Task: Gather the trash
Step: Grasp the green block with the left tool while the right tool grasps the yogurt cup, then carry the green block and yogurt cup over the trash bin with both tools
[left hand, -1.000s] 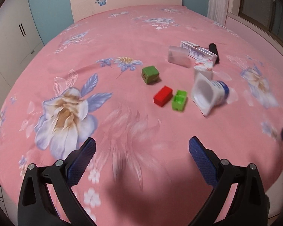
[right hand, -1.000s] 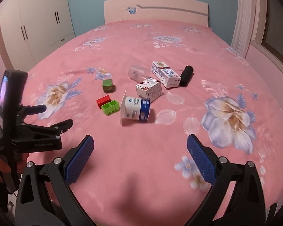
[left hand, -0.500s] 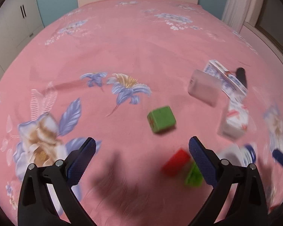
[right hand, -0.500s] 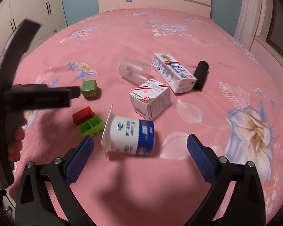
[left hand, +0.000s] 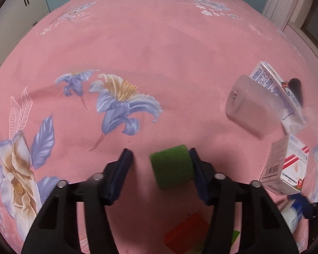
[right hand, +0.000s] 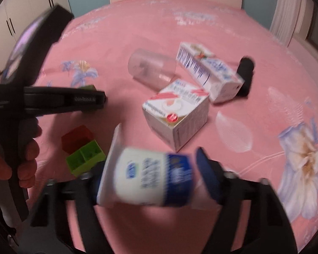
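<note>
While yogurt cup point(right hand: 152, 182) lies sideways between right claw point(right hand: 152, 176) fingers, long axis across gap, claw spread; left claw point(left hand: 160, 165) spread around green block point(left hand: 171, 167).

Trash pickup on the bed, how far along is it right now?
Nothing looks collected yet. In hand: the left gripper has its jaws around the green block, touching only one side; the right gripper straddles the yogurt cup. Left on the bedspread: clear cup, two cartons, black cylinder, red block, light green block.
</note>
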A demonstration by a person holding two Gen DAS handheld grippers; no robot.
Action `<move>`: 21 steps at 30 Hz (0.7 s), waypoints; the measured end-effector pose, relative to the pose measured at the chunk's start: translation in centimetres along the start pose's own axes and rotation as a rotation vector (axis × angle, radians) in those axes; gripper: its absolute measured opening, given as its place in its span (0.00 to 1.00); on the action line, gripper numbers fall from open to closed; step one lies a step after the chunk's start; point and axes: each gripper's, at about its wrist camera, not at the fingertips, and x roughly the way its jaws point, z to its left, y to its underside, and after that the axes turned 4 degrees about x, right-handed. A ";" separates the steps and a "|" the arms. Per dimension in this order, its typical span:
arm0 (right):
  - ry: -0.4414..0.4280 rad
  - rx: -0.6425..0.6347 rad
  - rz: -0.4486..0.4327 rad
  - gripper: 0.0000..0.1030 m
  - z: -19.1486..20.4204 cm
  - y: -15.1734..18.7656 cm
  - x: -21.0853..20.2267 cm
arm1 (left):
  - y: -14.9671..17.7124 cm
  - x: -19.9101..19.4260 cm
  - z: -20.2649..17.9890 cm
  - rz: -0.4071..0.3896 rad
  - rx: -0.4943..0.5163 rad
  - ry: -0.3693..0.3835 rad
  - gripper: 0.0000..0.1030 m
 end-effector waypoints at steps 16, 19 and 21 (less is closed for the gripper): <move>-0.006 -0.022 -0.042 0.60 -1.4 1.7 -4.9 | 3.8 -5.1 -1.9 -0.026 0.158 0.003 0.31; -0.001 -0.037 -0.060 0.60 -1.4 2.4 -7.0 | 5.0 -7.8 -2.1 -0.055 0.184 -0.007 0.31; 0.000 -0.053 -0.082 0.60 -1.4 2.9 -9.0 | 5.8 -10.1 -2.1 -0.084 0.201 -0.021 0.31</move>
